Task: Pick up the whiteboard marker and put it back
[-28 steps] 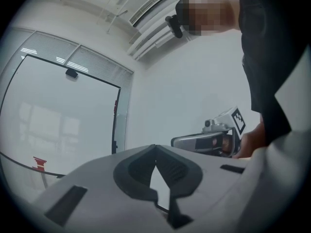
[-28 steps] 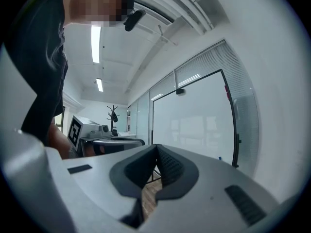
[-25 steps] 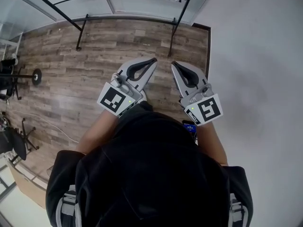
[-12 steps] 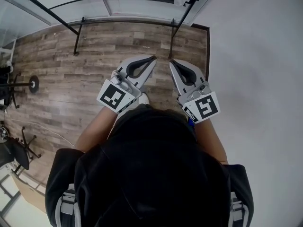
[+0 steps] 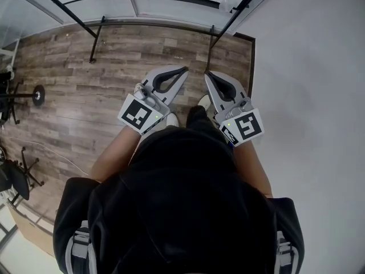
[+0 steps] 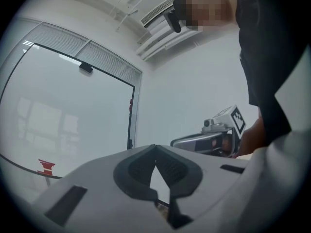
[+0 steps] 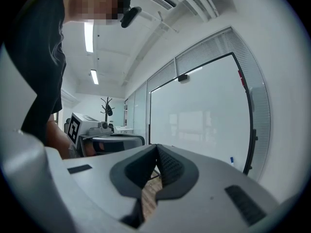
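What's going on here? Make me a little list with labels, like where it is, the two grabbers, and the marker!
place: a room with a wooden floor, facing a whiteboard
left gripper: jaws together, holding nothing
right gripper: jaws together, holding nothing
marker: a small blue-tipped thing at the whiteboard's lower edge, probably the marker, but too small to be sure
task: not yet begun; both grippers are held apart from the marker

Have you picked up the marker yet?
Nothing looks done yet. The left gripper and right gripper are both shut and empty. A small blue-capped marker sits by the whiteboard frame. Left: grab it, then put it back.
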